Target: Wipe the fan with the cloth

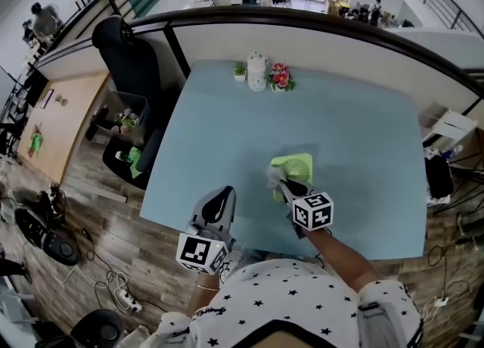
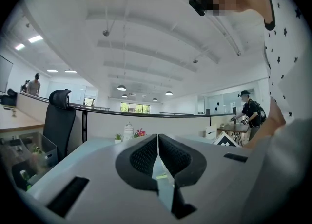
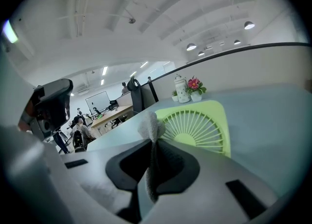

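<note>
At the lower left of the head view, the left hand-held gripper (image 1: pixel 221 195) hangs over the near part of the table (image 1: pixel 219 135). Its jaws are pressed together with nothing between them. To its right, the right hand-held gripper (image 1: pixel 280 183) clamps a grey cloth (image 1: pixel 274 177). The cloth's tuft sits at the left edge of the green fan (image 1: pixel 296 166), which lies flat just below the frame's centre. A white jar (image 1: pixel 257 72) and potted flowers (image 1: pixel 280 76) stand at the table's far edge.
</note>
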`<state>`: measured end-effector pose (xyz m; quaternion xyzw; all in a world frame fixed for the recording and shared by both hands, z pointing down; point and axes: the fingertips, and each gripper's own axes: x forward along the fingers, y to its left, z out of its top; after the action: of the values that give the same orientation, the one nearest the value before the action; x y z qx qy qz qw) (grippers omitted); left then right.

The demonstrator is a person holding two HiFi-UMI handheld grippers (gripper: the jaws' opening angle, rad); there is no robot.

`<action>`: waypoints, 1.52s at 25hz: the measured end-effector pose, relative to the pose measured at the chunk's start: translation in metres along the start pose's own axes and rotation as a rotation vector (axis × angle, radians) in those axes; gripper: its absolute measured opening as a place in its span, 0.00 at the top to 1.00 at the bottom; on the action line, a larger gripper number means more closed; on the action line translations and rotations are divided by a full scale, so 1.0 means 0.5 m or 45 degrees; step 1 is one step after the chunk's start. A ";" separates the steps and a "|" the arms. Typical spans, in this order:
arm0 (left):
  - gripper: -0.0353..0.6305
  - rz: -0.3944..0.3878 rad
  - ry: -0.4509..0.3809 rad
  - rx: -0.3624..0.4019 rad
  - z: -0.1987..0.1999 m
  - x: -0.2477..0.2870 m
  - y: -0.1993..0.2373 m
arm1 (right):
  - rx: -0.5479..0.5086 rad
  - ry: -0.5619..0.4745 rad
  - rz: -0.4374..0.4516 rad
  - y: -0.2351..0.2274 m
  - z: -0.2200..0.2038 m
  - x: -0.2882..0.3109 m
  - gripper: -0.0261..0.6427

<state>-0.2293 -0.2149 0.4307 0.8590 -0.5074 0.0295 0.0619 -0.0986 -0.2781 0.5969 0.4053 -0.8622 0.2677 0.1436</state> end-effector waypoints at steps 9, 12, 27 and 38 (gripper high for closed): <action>0.90 -0.048 0.002 0.013 0.004 0.028 -0.025 | 0.035 -0.019 -0.062 -0.049 0.001 -0.029 0.92; 0.90 -0.070 0.003 0.017 0.004 0.039 -0.036 | 0.044 -0.030 -0.094 -0.073 0.001 -0.043 0.92; 0.90 -0.122 0.018 0.024 -0.001 0.060 -0.075 | 0.111 -0.035 -0.249 -0.190 -0.018 -0.109 0.92; 0.90 -0.118 0.021 0.023 0.000 0.051 -0.070 | 0.070 -0.123 -0.141 -0.112 0.032 -0.109 0.92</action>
<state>-0.1865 -0.2206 0.4307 0.8819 -0.4662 0.0382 0.0594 -0.0213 -0.2830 0.5778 0.4685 -0.8368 0.2631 0.1052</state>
